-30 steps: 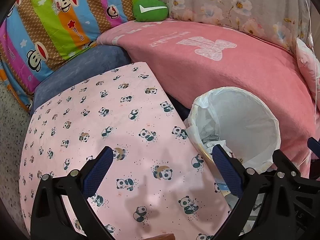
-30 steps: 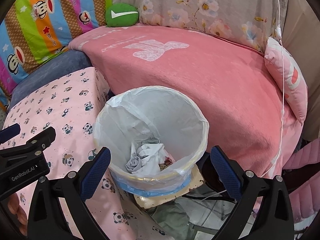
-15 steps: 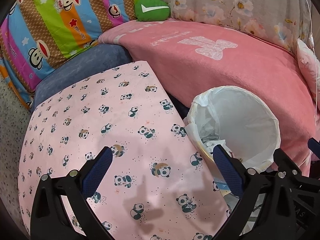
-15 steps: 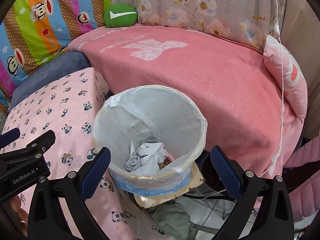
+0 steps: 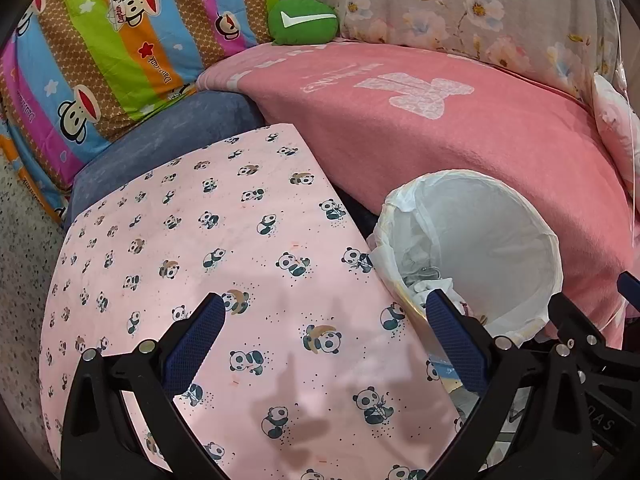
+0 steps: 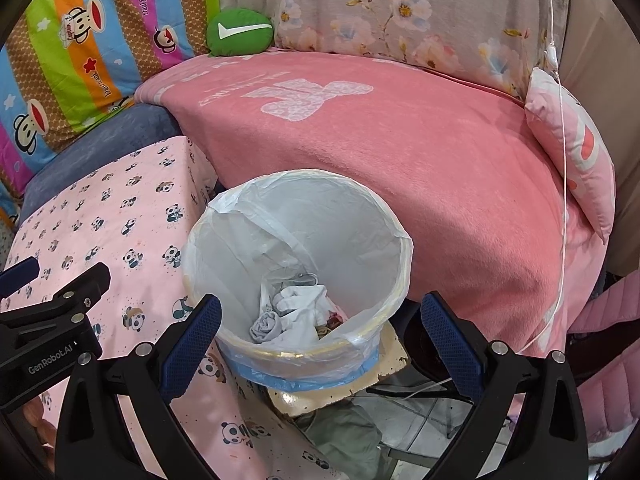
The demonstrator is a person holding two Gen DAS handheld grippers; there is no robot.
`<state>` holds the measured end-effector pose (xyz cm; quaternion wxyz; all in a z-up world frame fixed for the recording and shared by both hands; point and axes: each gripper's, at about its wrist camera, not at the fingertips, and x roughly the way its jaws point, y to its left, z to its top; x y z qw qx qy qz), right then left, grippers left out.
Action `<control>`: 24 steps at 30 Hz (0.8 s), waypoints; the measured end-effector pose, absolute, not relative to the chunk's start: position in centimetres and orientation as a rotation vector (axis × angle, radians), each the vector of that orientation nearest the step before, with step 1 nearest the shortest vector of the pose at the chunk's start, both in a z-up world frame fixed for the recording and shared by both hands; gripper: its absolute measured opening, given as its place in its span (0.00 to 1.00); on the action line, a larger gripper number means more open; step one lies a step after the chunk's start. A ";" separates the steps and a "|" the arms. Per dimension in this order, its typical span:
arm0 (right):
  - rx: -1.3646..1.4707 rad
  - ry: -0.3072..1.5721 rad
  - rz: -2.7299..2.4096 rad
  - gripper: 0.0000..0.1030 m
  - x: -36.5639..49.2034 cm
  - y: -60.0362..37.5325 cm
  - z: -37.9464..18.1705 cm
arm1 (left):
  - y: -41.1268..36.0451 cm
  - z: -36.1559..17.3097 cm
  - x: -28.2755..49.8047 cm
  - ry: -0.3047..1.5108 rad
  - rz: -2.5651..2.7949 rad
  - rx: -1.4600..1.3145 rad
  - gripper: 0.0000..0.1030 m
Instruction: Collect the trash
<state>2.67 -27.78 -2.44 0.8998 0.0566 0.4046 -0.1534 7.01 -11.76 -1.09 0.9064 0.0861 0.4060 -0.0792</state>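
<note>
A round bin point(image 6: 400, 264) lined with a white plastic bag stands between the panda-print table and the pink sofa; it also shows in the left wrist view point(image 5: 552, 256). Crumpled white tissues and wrappers point(image 6: 292, 312) lie at its bottom. My right gripper point(image 6: 320, 320) is open and empty, held just above the bin's near rim. My left gripper point(image 5: 326, 328) is open and empty above the panda-print table cloth point(image 5: 224, 248), left of the bin. The left gripper's body point(image 6: 52, 320) shows at the left edge of the right wrist view.
A pink blanket point(image 6: 400, 140) covers the sofa behind the bin. A green cushion point(image 6: 239, 32), striped monkey-print bedding point(image 5: 100, 52) and a floral cover point(image 6: 400, 12) lie at the back. A pink pillow point(image 6: 572, 148) and a white cable point(image 6: 562, 160) are at the right. Clutter lies under the bin point(image 6: 340, 420).
Both grippers have drifted slightly; the views shift a little. Both stay open and empty.
</note>
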 end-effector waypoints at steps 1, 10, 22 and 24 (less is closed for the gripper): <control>0.118 0.837 -0.317 0.96 2.7 -27.8 -2.5 | -11.8 -1.1 7.0 0.839 -0.164 0.179 0.93; 0.118 0.837 -0.317 0.96 2.7 -27.9 -2.5 | -11.7 -1.2 7.0 0.844 -0.161 0.182 0.93; 0.120 0.839 -0.318 0.96 2.4 -27.6 -2.8 | -11.6 -1.4 7.0 0.846 -0.164 0.182 0.93; 0.119 0.839 -0.318 0.96 2.5 -27.6 -2.8 | -11.7 -1.4 7.0 0.846 -0.164 0.184 0.93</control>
